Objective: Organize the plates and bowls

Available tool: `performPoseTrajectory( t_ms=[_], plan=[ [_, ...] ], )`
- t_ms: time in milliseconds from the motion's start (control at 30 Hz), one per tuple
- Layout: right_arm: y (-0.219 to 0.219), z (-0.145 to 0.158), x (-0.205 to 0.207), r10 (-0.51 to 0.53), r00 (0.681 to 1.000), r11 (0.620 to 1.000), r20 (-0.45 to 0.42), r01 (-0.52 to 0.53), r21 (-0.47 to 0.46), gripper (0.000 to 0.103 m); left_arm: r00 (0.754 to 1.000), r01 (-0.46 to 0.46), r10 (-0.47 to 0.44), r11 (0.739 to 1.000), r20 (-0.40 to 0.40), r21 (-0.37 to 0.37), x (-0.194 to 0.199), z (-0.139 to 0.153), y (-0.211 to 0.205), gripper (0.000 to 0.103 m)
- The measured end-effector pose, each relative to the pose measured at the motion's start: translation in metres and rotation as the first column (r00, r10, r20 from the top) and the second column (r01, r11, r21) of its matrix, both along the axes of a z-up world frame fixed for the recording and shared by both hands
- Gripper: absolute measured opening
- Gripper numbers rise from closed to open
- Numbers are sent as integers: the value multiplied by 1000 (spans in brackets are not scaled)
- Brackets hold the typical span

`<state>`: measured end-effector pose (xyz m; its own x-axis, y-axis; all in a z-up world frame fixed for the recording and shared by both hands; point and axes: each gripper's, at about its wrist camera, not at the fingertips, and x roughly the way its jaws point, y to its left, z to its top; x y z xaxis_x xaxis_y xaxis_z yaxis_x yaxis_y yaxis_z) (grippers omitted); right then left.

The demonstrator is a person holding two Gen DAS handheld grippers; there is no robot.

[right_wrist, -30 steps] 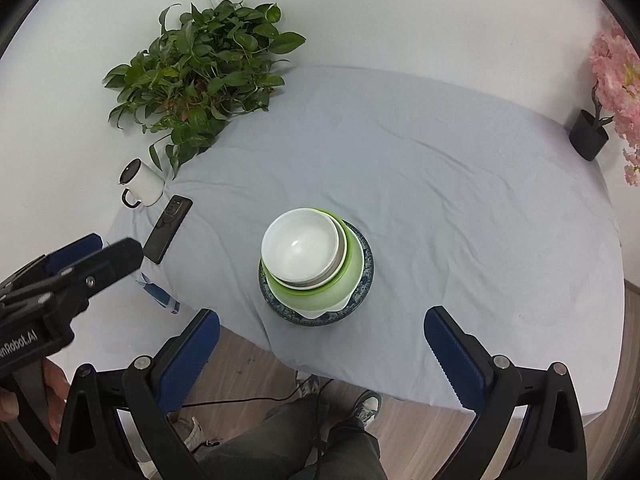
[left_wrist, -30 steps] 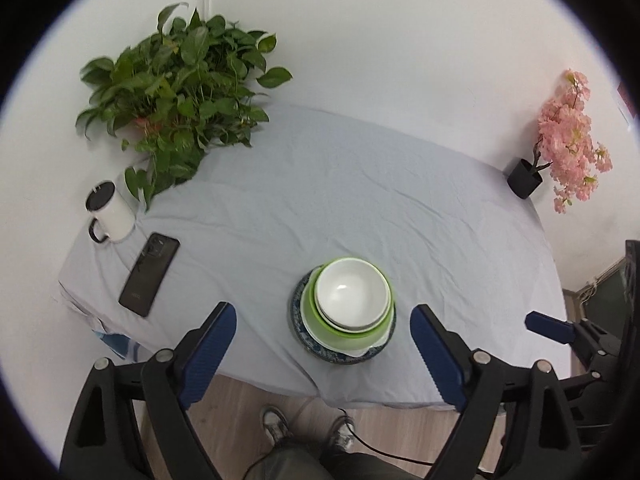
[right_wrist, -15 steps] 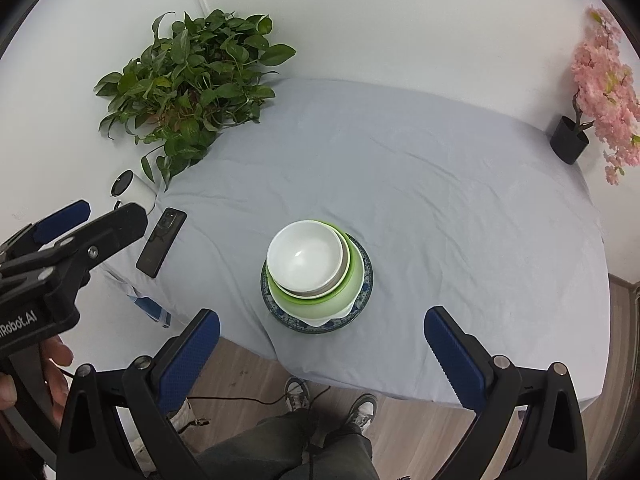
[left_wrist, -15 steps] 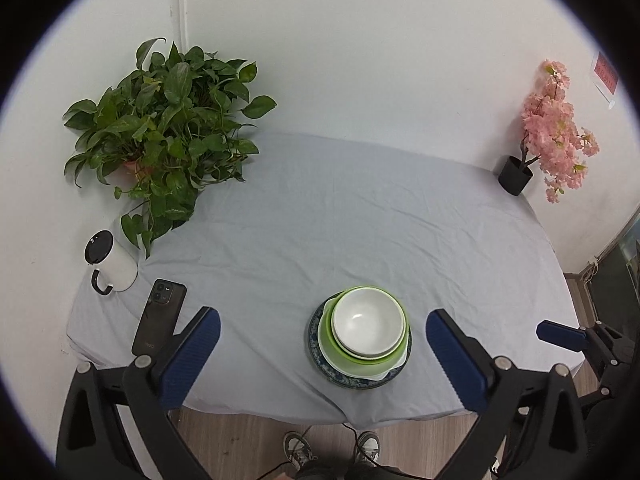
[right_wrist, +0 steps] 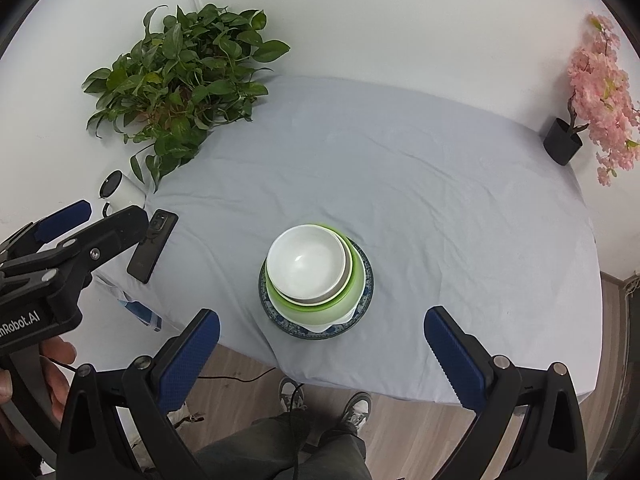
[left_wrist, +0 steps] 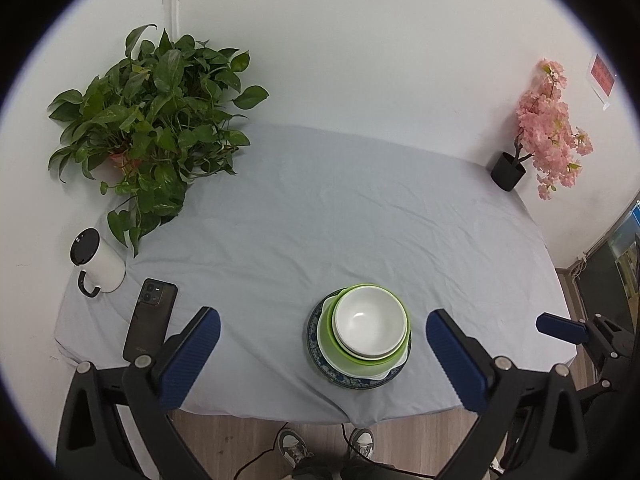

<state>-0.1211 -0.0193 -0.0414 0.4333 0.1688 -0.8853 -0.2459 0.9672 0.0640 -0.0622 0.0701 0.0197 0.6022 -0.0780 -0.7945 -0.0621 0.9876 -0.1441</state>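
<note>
A white bowl sits nested in a green bowl, on a white dish, on a blue patterned plate. The stack stands near the table's front edge. It also shows in the right wrist view, with the white bowl, green bowl and blue plate. My left gripper is open and empty, held back above the front edge. My right gripper is open and empty, also back from the stack. The left gripper's body shows at the left of the right wrist view.
A grey cloth covers the table. A leafy green plant, a white mug and a black phone are at the left. A pink flower pot stands at the back right. Wood floor and the person's shoes lie below the front edge.
Both grippers have drawn back and tilted up from the stack, so more of the wall and table shows. The stack has not moved. Both stay open.
</note>
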Motion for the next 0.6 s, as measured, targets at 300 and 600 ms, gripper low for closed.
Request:
performPoseTrajectory(
  t_ms=[300,600],
  plan=[
    [0,3,12,-2,1000,1000,8,2,-7,103,1000,16,-16,1000,-8,24,8,-1,-6,102],
    [-1,0,16,-7,1000,1000,-4,7,-6,103,1000,12,-11,999,-21,40,12,-5,-7,102]
  ],
)
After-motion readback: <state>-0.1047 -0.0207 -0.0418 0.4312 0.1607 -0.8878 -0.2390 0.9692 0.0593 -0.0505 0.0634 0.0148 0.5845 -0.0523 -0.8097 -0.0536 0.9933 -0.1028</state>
